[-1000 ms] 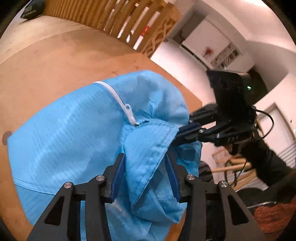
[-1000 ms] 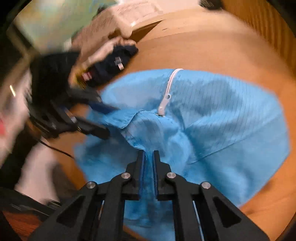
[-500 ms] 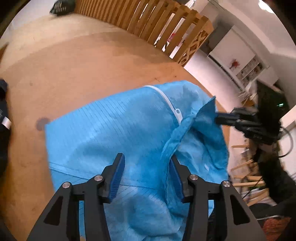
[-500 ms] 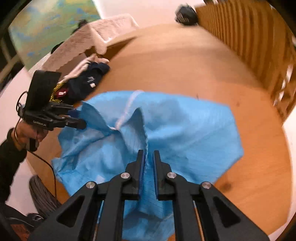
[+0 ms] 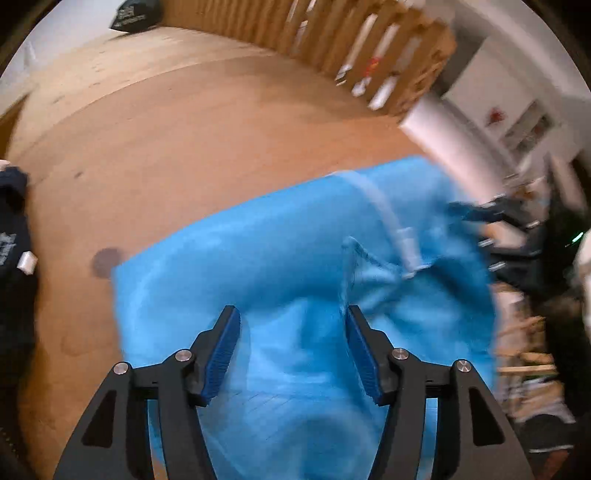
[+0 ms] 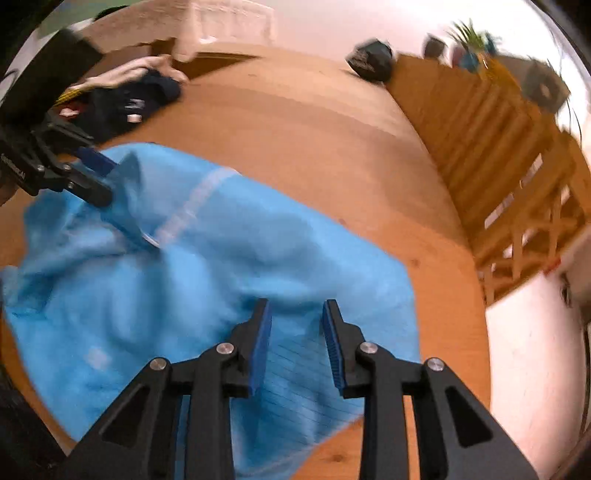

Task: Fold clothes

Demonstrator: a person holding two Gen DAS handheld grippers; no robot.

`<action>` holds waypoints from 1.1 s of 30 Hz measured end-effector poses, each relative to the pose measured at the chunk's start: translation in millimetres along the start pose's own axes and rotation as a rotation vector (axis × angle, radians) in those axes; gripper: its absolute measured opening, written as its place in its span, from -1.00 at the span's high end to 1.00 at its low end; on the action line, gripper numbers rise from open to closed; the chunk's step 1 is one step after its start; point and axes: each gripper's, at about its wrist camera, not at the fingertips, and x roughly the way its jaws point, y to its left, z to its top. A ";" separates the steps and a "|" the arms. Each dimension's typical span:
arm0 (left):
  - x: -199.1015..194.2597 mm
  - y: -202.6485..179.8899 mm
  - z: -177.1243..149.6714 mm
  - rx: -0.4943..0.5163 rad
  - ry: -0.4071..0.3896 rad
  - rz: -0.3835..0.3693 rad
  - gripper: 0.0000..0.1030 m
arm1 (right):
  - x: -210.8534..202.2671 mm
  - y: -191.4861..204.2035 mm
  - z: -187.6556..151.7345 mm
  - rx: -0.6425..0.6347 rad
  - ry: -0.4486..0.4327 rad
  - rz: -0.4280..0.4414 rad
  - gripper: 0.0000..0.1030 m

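A light blue zip-up garment (image 5: pixel 240 266) (image 6: pixel 240 258) lies rumpled on the round wooden table (image 5: pixel 184 129), its white zipper (image 5: pixel 384 206) (image 6: pixel 195 199) running away from the collar. My left gripper (image 5: pixel 291 312) hangs over the collar end with its jaws opening; cloth lies below the blue pads, not pinched. My right gripper (image 6: pixel 296 303) hovers over the other side, its jaws also opening, and the striped cloth shows through the gap. Each gripper appears blurred in the other's view: the left gripper (image 6: pixel 99 177) by the raised collar flap, the right gripper (image 5: pixel 465 214) at the garment's far edge.
A pile of dark clothes (image 6: pixel 122 103) (image 5: pixel 11 258) sits at the table's edge. A black bag (image 6: pixel 369 61) (image 5: pixel 136 18) rests at the far side by a wooden slatted railing (image 6: pixel 498 147) (image 5: pixel 369 48). Bare wood (image 6: pixel 295 129) stretches beyond the garment.
The right gripper, shut on a fold of blue cloth before, has let go and stands apart. The left jaws have spread wider. The lifted collar end has dropped onto the table.
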 end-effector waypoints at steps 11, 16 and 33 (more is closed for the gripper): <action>-68.6 -26.7 -14.0 0.029 -0.119 -0.089 -0.21 | -83.5 11.8 -5.6 0.182 -0.158 0.615 0.19; -65.8 -46.3 -29.0 0.035 -0.073 -0.172 -0.21 | -51.4 62.1 -19.7 0.063 -0.033 0.646 0.19; -13.8 -177.8 -62.9 0.701 0.355 0.062 -0.21 | -61.8 85.5 -40.8 -0.650 0.144 0.442 0.19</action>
